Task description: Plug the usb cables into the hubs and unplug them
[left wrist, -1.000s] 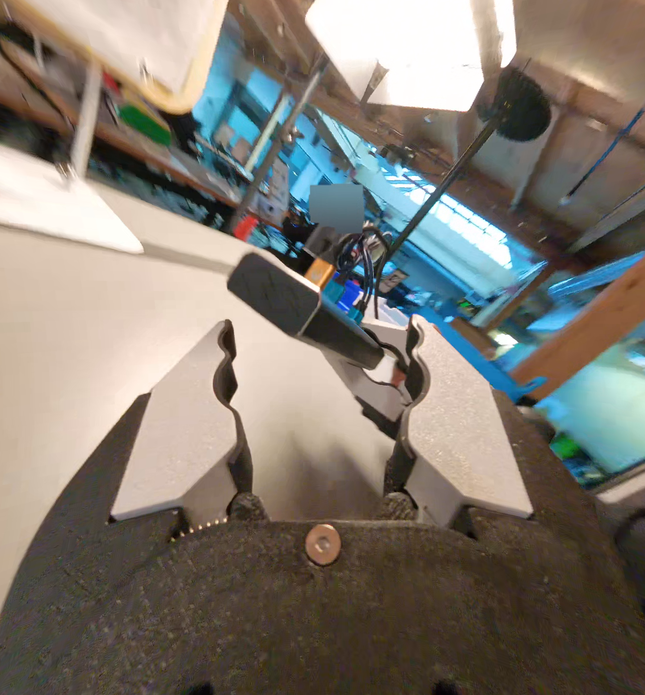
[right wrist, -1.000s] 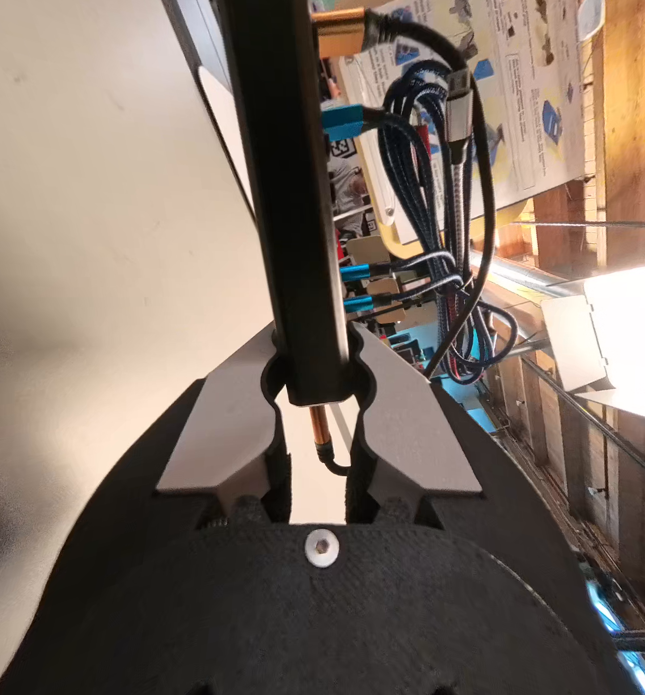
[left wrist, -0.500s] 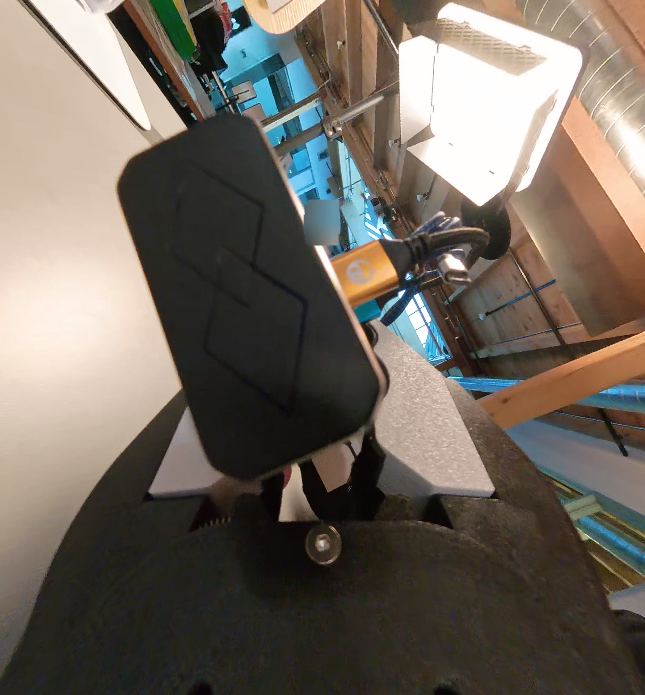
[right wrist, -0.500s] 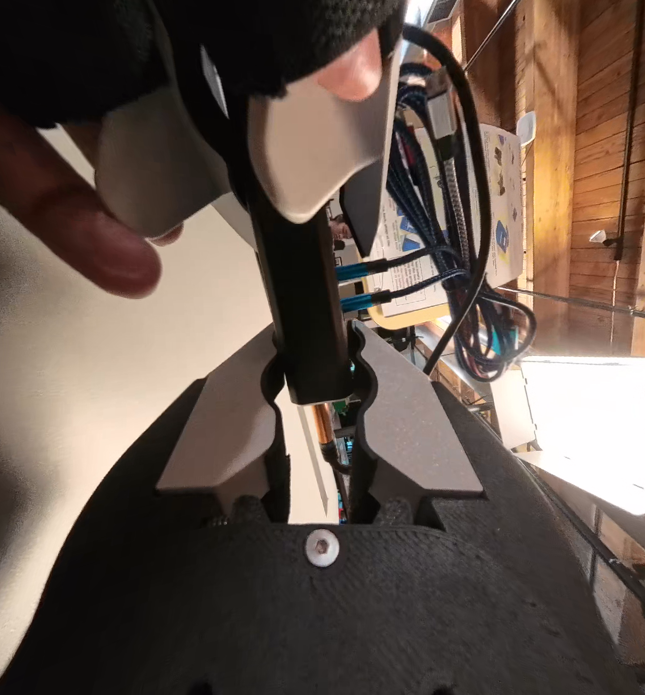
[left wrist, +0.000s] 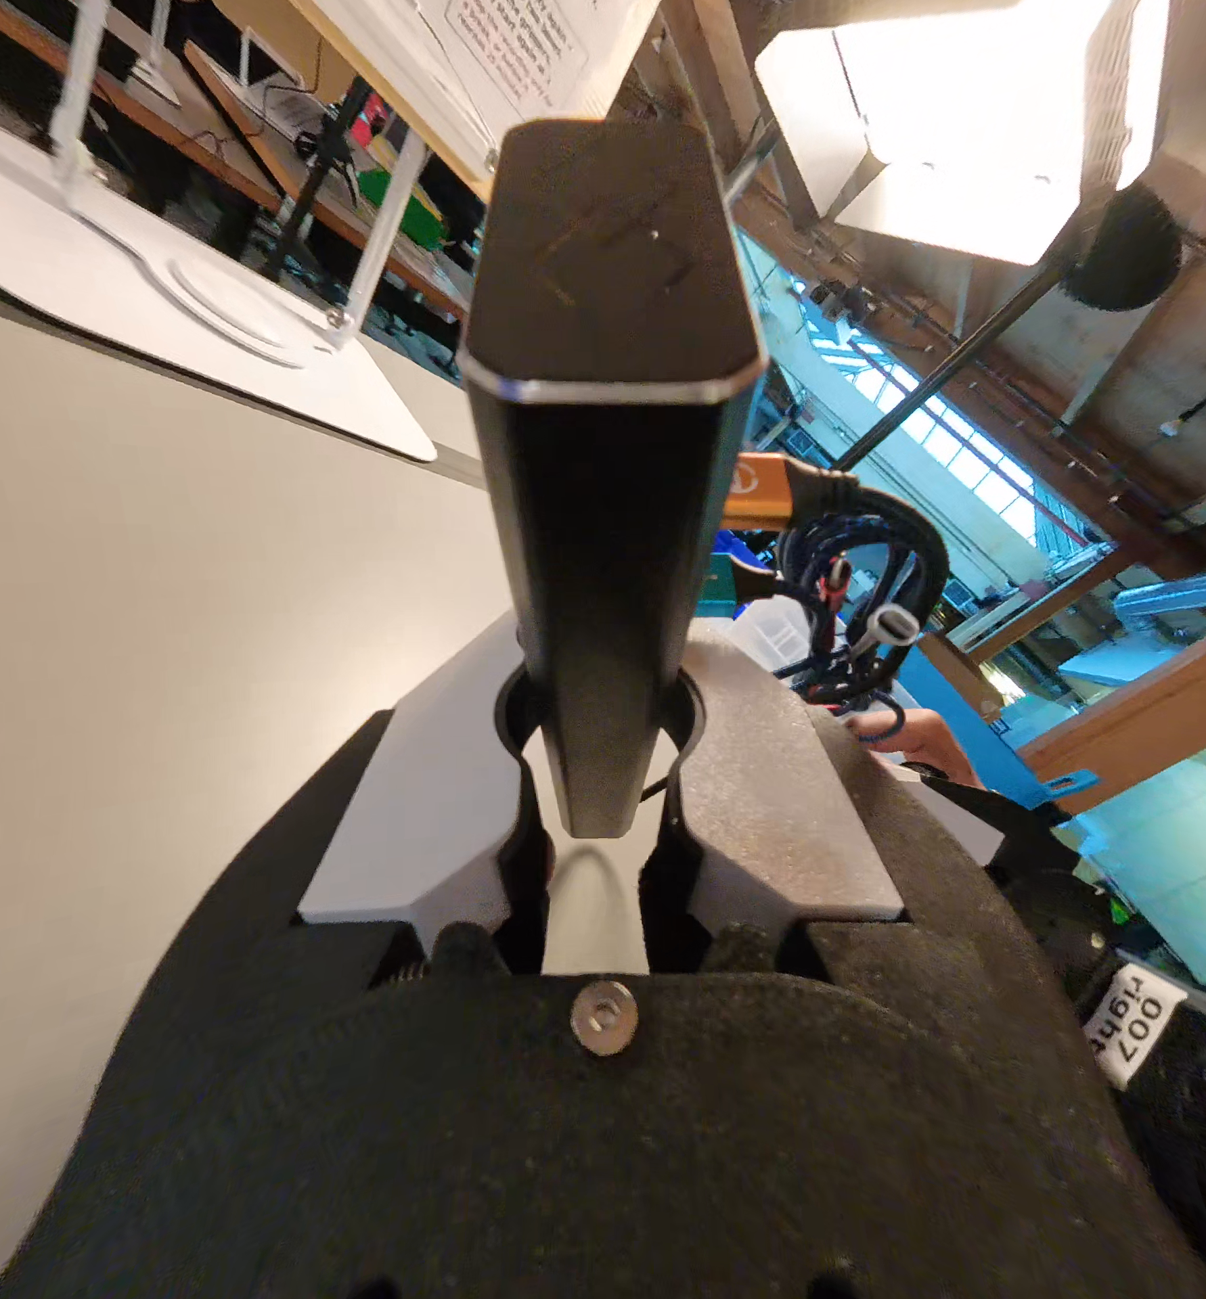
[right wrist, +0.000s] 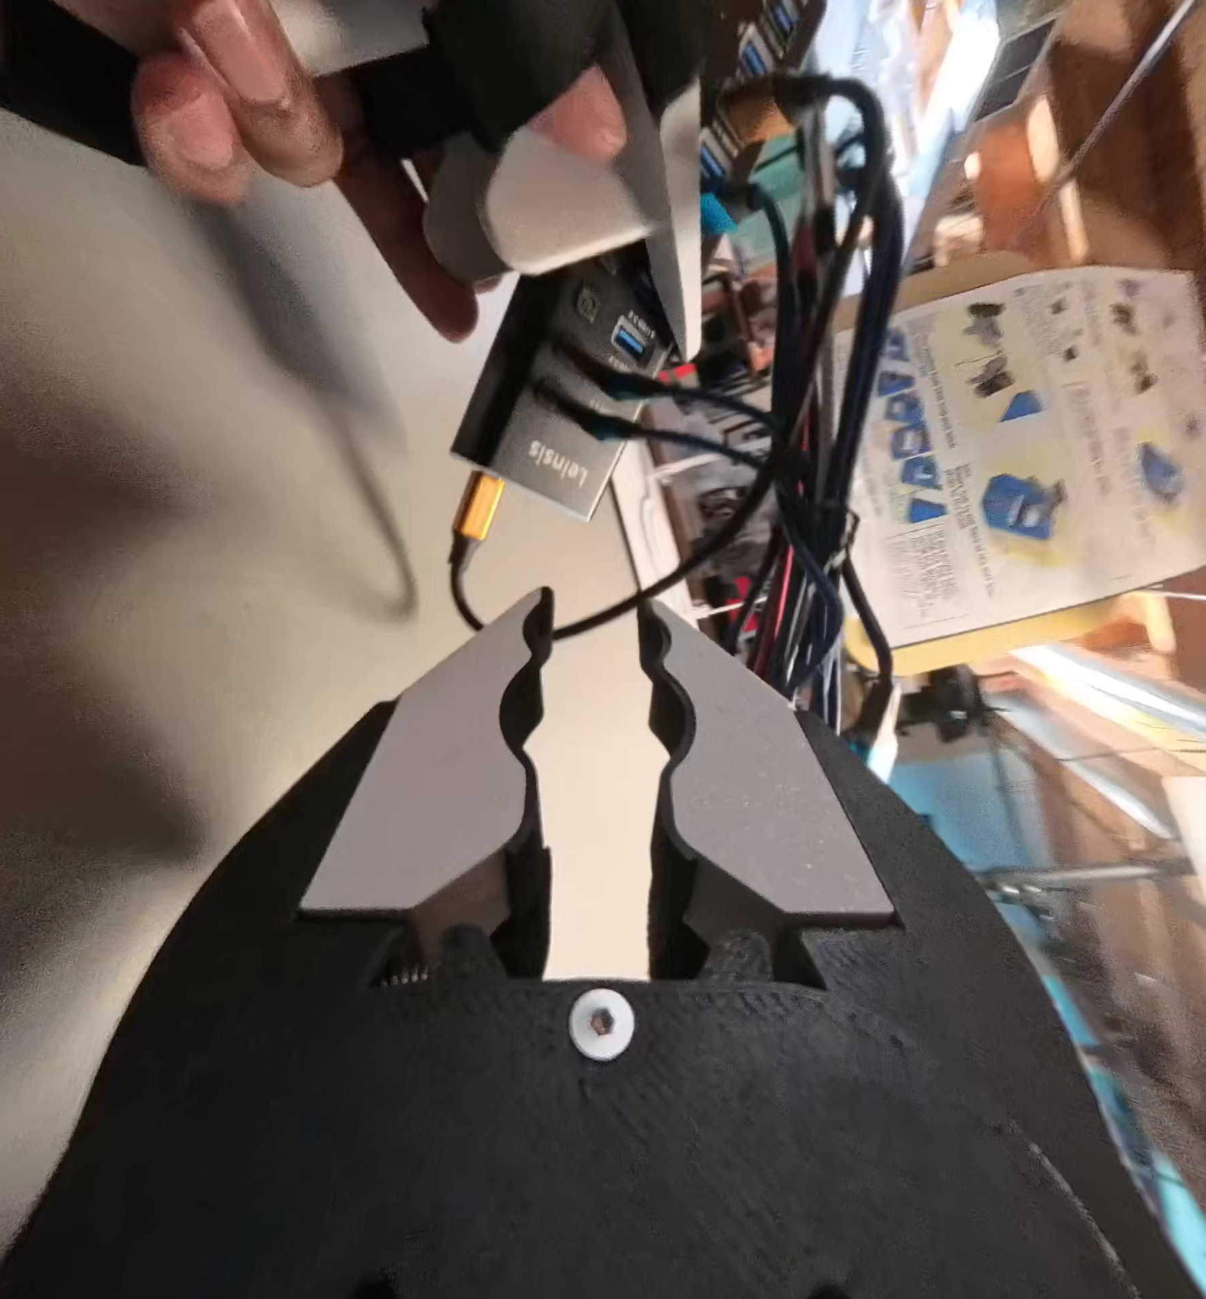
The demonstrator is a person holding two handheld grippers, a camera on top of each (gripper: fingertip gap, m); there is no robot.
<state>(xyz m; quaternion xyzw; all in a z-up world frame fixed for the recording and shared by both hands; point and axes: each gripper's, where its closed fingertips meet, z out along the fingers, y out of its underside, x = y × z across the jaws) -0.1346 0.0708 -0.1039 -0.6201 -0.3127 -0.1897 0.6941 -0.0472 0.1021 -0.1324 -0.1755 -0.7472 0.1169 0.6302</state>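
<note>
L hand-held gripper (left wrist: 604, 710) is clamped on the dark USB hub (left wrist: 607, 450): both grey fingers (left wrist: 783, 794) press the hub's narrow sides near its lower end, and the hub stands up and away from the camera, held in the air above the pale table (left wrist: 164, 597). In the L wrist view an orange plug (left wrist: 758, 500) sits in the hub's R side, its black lead running into a bundle of cables (left wrist: 860, 604) that hangs off to the R, w/ a loose silver-tipped connector (left wrist: 892, 625) in the bunch. A fingertip (left wrist: 931, 738) of the person shows just past the R finger. R hand-held gripper (right wrist: 594, 611) has its fingers apart w/ nothing between them; it's near the hub but not touching it. In the R wrist view the hub (right wrist: 544, 429) is seen from its other end, tilted, w/ the L gripper's grey fingers (right wrist: 558, 211) gripping it from above and the person's hand (right wrist: 291, 119) behind them. A 2nd orange plug (right wrist: 479, 505) sticks out of the hub's near end; its thin black cable (right wrist: 586, 622) loops down and crosses just past the R fingertips. Blue ports (right wrist: 630, 342) show on the hub's side face, and a couple of dark leads are plugged in there, joining the cable bundle (right wrist: 818, 492) to the R. A white mat (left wrist: 185, 295) lies at the far L of the table; a printed sheet (right wrist: 1029, 450) sits in the bkgd. Parts of the R view are motion-blurred.
</note>
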